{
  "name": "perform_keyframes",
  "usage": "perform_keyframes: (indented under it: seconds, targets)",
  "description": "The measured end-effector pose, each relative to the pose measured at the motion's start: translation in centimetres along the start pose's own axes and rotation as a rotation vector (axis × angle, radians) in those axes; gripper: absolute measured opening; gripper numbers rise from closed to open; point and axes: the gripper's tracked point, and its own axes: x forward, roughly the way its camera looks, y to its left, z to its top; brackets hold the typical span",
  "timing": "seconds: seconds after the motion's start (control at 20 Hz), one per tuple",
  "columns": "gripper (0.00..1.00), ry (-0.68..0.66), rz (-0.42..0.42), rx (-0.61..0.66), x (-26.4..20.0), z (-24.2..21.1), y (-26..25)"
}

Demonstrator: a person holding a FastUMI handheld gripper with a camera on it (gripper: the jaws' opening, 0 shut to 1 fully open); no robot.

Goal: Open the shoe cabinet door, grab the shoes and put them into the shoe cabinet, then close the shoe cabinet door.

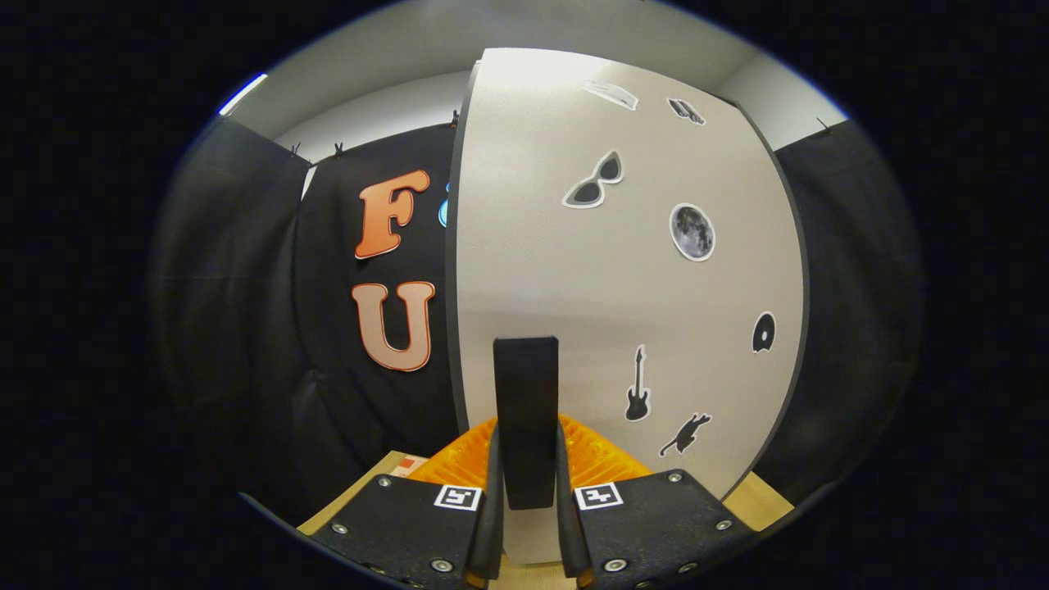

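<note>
The pale shoe cabinet door stands upright right in front of me, with several black stickers on its face. A black upright handle sticks out from the door's lower part. My gripper is shut on this handle, one finger pressed on each side of it. The door's dark left edge stands out against the black cloth behind it. The door hides the cabinet's inside.
Black cloth hangs to the left of the door and to its right. A light wooden surface lies under the door's lower corners. A small cardboard piece lies on it just left of my fingers.
</note>
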Motion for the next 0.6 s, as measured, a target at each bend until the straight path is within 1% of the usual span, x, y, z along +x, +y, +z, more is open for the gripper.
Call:
perform_keyframes:
  seconds: [0.35, 0.6]
  targets:
    - [0.27, 0.006, 0.005, 0.013, -4.8, 0.1, -2.2]
    - [0.27, 0.011, -0.013, 0.025, -7.7, -0.1, -4.4]
